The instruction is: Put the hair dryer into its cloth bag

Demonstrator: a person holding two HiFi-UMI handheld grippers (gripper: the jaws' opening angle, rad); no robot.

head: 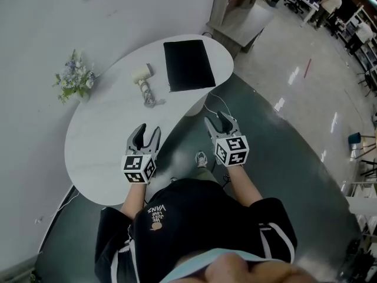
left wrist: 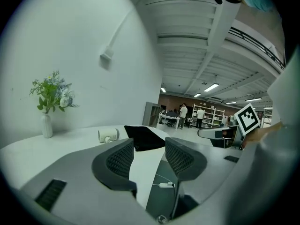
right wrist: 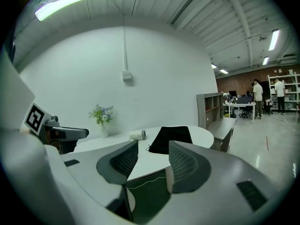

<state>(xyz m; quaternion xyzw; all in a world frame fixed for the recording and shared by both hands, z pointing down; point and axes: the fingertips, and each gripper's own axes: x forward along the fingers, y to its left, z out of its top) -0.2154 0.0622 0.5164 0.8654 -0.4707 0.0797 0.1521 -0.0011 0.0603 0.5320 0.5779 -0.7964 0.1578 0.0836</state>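
A small white hair dryer (head: 142,74) lies on the white table (head: 100,140), its coiled cord (head: 150,97) trailing toward me. To its right the black cloth bag (head: 188,63) lies flat. My left gripper (head: 147,131) hovers over the table's near edge, open and empty. My right gripper (head: 218,119) is held beside the table over the floor, also open and empty. Both point toward the dryer and bag, well short of them. In the left gripper view the dryer (left wrist: 108,135) and bag (left wrist: 144,138) lie beyond the jaws; in the right gripper view the bag (right wrist: 172,138) and dryer (right wrist: 137,135) do too.
A vase of flowers (head: 75,79) stands at the table's far left by the wall. A thin white cable (head: 215,102) hangs off the table's right edge to the dark floor. A grey shelf unit (head: 241,16) stands beyond the table. People work far off in the hall.
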